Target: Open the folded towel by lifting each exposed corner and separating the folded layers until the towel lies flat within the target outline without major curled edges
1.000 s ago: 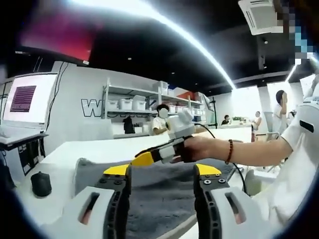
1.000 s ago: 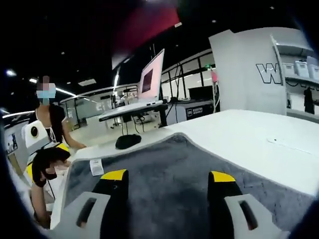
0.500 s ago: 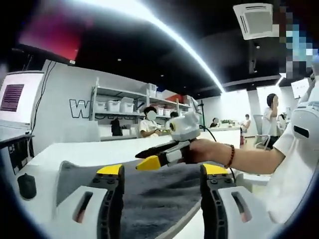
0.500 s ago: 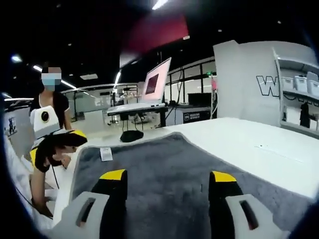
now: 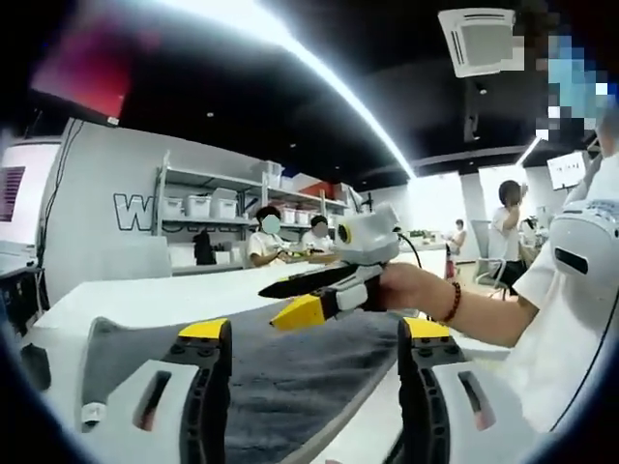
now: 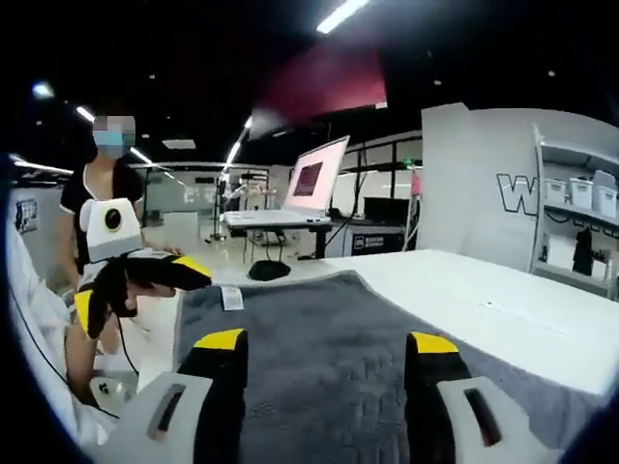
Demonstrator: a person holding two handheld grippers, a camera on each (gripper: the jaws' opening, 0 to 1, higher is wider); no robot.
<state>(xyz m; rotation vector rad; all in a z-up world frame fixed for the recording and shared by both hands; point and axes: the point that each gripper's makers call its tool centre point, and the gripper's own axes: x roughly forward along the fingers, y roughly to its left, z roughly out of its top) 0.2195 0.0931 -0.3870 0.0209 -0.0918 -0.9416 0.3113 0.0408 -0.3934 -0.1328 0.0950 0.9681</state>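
Observation:
A dark grey towel (image 5: 290,372) lies spread on the white table (image 5: 145,300), with a small white tag (image 6: 232,298) at one corner. My left gripper (image 5: 314,331) hangs low over it, open, with only towel showing between the jaws. From the right, a hand holds my right gripper (image 5: 278,304) just above the cloth. Over the towel (image 6: 329,329), my right gripper (image 6: 327,340) is open too and grips nothing. My left gripper (image 6: 189,274), in a dark-gloved hand, sits beside the tagged corner.
An open laptop (image 6: 314,179) stands on a stand beyond the towel, with a black object (image 6: 268,271) near it. Bare white table (image 6: 503,304) stretches to the right. Shelves with boxes (image 5: 208,208) and several people are in the background.
Both cameras have swung, shifting the whole scene. In the right gripper view the left gripper now stands closer to the tagged corner. Both grippers stay open and the towel lies as before.

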